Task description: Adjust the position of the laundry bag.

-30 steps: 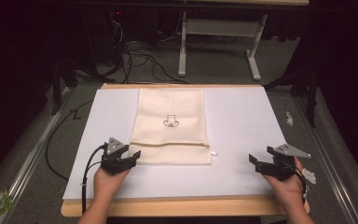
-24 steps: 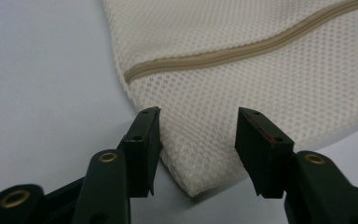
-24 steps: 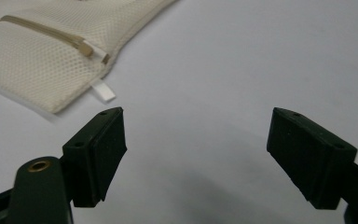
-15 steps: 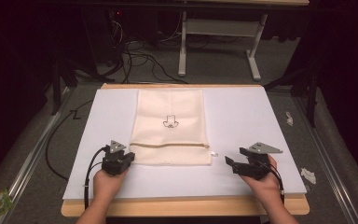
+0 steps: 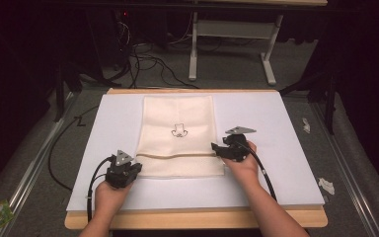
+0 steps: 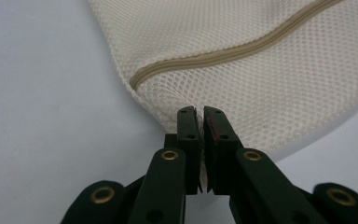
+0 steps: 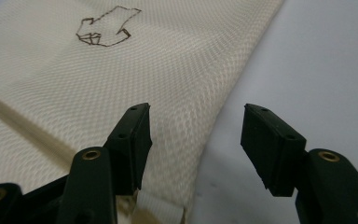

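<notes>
A cream mesh zip bag (image 5: 178, 136) lies flat mid-table on the white table (image 5: 286, 148). My left gripper (image 6: 199, 122) is clamped on the bag's near left corner. My right gripper (image 7: 193, 140), jaws wide apart, straddles its right edge.

both forearms are bare, no sleeves that i can see. each hand carries a black two-jaw tool: the left gripper (image 5: 123, 173) and right gripper (image 5: 232, 148) each wear a grey three-cornered plate on top and trail a black cable. up close the jaws are matte black blocks on black arms with brass-coloured rivets; the left gripper (image 6: 199, 116) shows what may be small reddish flecks on one pad, the right gripper (image 7: 196, 135) plain ones.
</notes>
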A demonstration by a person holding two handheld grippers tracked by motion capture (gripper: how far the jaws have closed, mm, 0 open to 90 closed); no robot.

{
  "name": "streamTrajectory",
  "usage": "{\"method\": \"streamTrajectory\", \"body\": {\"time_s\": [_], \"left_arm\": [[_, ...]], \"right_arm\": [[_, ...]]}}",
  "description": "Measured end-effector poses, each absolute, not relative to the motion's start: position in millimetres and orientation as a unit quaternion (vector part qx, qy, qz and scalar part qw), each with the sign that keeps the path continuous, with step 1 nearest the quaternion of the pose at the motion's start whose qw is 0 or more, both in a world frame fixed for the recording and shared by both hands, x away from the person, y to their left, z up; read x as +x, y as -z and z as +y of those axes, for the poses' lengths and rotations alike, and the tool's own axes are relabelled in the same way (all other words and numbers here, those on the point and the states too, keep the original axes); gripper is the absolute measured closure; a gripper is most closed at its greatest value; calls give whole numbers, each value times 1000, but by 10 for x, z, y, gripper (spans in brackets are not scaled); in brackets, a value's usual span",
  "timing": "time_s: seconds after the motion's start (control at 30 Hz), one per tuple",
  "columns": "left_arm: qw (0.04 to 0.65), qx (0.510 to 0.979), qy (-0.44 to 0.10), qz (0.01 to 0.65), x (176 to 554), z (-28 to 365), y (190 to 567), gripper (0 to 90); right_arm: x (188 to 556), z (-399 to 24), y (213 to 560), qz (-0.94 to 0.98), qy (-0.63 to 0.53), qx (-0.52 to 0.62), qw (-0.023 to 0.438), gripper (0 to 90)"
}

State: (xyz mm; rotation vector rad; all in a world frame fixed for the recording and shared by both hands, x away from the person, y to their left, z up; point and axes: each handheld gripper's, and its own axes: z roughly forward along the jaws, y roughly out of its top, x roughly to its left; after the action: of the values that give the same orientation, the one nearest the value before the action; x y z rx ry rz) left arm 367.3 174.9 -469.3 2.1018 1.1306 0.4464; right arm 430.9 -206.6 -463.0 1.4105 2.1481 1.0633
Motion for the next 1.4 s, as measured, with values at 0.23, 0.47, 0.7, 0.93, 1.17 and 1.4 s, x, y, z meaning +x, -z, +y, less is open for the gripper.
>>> {"method": "streamTrajectory", "body": {"time_s": [0.23,0.47,0.7,0.93,1.17,1.4], "left_arm": [[348,822,-153,424,3645,1719,4723,860],[361,842,-121,383,3541,1505,4690,859],[369,862,-86,336,3405,1223,4704,860],[367,878,-69,299,3255,998,4700,860],[377,874,-70,299,3252,1009,4685,830],[422,832,-159,322,3270,1192,4585,646]], "right_arm": [[4369,-1957,4731,784,-341,489,174,840],[4058,-2296,4713,784,-342,487,175,845],[3694,-2698,4684,783,-335,490,184,840],[3504,-2919,4688,781,-331,496,186,835],[3459,-2940,4654,777,-337,495,194,725],[3176,-3182,4382,745,-374,509,217,696]]}}
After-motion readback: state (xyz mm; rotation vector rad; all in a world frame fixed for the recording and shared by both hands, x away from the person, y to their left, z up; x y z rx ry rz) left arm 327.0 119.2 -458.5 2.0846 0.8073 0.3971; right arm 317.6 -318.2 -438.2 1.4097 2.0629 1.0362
